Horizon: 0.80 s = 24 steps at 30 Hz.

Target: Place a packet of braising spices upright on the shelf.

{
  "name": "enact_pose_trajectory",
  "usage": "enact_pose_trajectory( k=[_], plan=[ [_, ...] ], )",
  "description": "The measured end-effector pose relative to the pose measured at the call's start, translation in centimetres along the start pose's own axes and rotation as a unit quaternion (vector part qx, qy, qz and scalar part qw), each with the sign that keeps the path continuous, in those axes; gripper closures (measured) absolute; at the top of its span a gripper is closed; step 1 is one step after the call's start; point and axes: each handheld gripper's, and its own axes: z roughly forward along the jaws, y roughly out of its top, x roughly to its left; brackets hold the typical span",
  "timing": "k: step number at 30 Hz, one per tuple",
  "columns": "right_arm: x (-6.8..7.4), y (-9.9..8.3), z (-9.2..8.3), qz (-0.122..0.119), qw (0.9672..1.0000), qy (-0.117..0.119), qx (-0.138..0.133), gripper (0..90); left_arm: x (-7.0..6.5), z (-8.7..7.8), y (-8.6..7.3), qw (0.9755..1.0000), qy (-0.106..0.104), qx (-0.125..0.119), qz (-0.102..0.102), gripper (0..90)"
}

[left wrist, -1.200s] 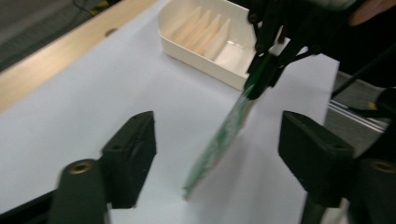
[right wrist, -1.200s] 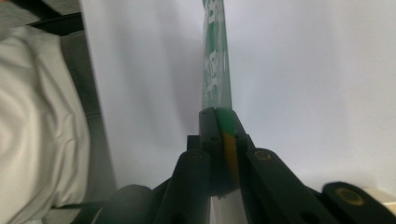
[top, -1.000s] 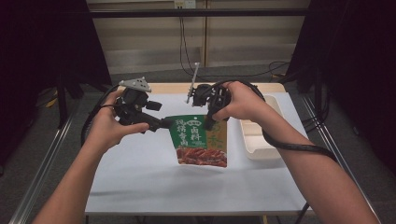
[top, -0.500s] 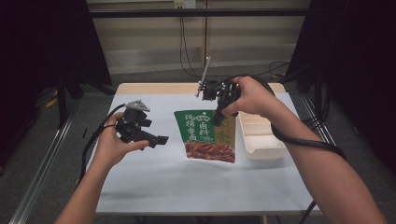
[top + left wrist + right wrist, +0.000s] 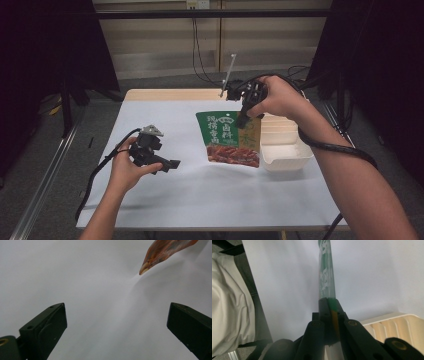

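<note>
The green food pouch is being held up by its top edge in the right tool, clamped tight, beside the white tray. The left tool has just been opening wide, with nothing inside, low over the tabletop.

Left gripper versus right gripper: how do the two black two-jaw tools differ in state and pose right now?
The left gripper has its jaws wide apart with nothing between them; they have just been opening. The right gripper is shut on the top edge of the green and red printed food pouch. The left gripper sits low near the white table; the right gripper is raised, pointing down. Both are black and hand-held.
</note>
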Motion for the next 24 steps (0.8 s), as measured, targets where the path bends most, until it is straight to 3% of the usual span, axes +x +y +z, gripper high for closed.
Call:
enact_pose_trajectory(
  k=[2,5,9,10,13,14,16,20,24],
  plan=[
    [-0.2,-0.2,-0.2,0.006,1.0,0.001,0.001,90.0,0.0,0.2,-0.3,1.0,0.002,0.005,0.005,2.7],
    [-0.4,-0.3,-0.4,0.014,0.9999,-0.003,0.002,90.0,0.0,0.5,-0.7,1.0,-0.005,0.002,-0.001,2.8],
    [-0.6,-0.3,-0.4,0.013,0.9999,-0.003,0.001,90.0,0.4,0.7,-1.3,1.0,0.001,-0.006,-0.007,2.0],
    [-0.6,-0.3,-0.5,0.014,0.9999,-0.004,0.003,90.0,0.5,0.6,-1.4,1.0,-0.004,0.001,-0.005,1.7],
    [-0.7,-0.3,-0.7,0.014,0.9999,-0.005,0.001,90.0,0.8,0.4,-1.8,0.9998,-0.007,-0.01,-0.014,1.0],
    [-0.8,-0.3,-0.8,0.011,0.9999,-0.008,-0.001,90.0,0.9,0.3,-2.0,0.9998,-0.015,-0.01,-0.004,0.3],
    [-1.0,-0.3,-1.1,0.015,0.9999,-0.005,-0.004,90.0,1.1,0.2,-2.4,0.9997,-0.022,-0.01,-0.002,0.0],
    [-1.2,-0.2,-1.5,0.017,0.9998,-0.009,-0.005,90.0,1.3,-0.1,-2.9,0.9998,-0.013,-0.01,-0.009,0.0],
    [-1.5,-0.2,-2.0,0.02,0.9997,-0.013,-0.005,90.0,1.5,-0.5,-3.3,0.9997,-0.018,-0.011,-0.016,0.0]
  ],
)
